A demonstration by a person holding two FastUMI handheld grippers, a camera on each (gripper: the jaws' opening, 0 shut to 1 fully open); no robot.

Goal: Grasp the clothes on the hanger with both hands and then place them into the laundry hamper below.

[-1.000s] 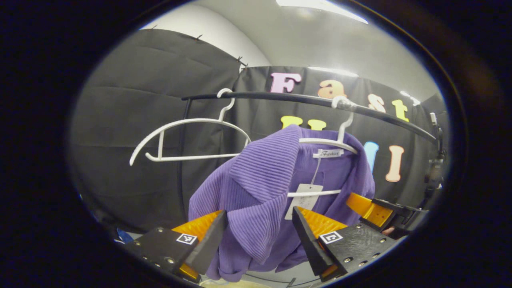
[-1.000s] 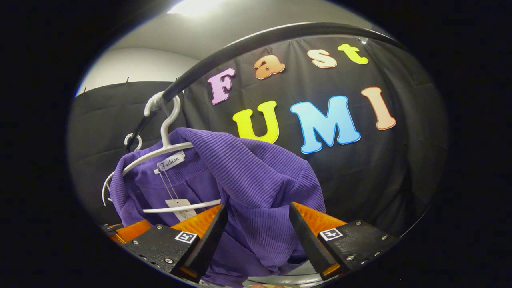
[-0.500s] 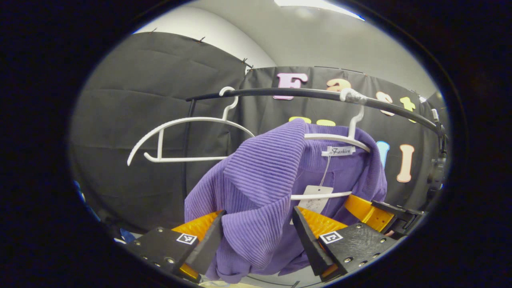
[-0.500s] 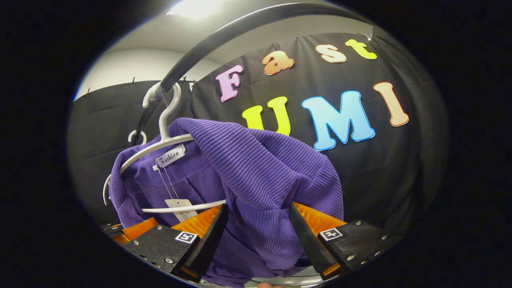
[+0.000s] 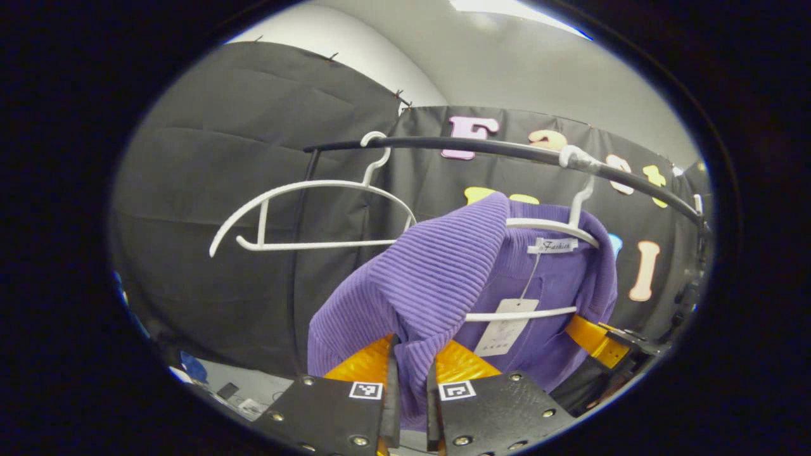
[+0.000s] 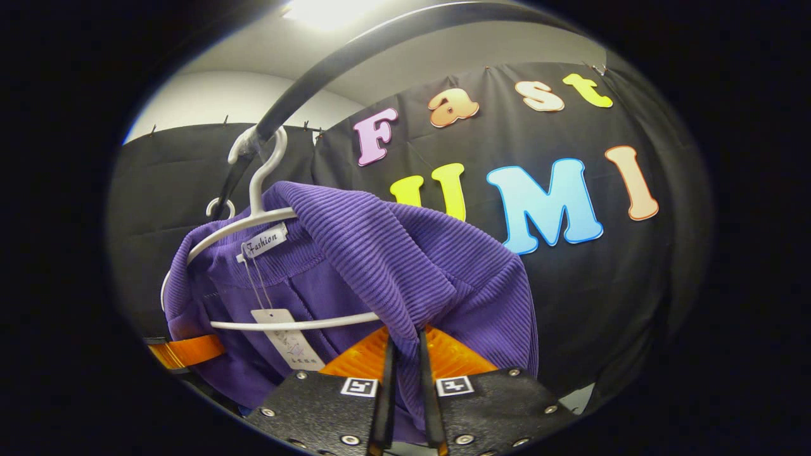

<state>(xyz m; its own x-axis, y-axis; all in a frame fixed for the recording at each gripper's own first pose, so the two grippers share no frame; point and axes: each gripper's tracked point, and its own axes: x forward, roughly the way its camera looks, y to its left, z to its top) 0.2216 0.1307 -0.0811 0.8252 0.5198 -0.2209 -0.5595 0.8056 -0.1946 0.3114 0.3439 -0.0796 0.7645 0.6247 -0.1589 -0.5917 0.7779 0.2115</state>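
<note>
While pinching the purple garment, both grippers upward-tilted.

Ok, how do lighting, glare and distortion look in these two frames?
Left gripper view: ceiling light mild, rail bowed by fisheye, purple garment sharp. Right gripper view: ceiling light blown out, rail strongly curved, garment ribs crisp.
</note>
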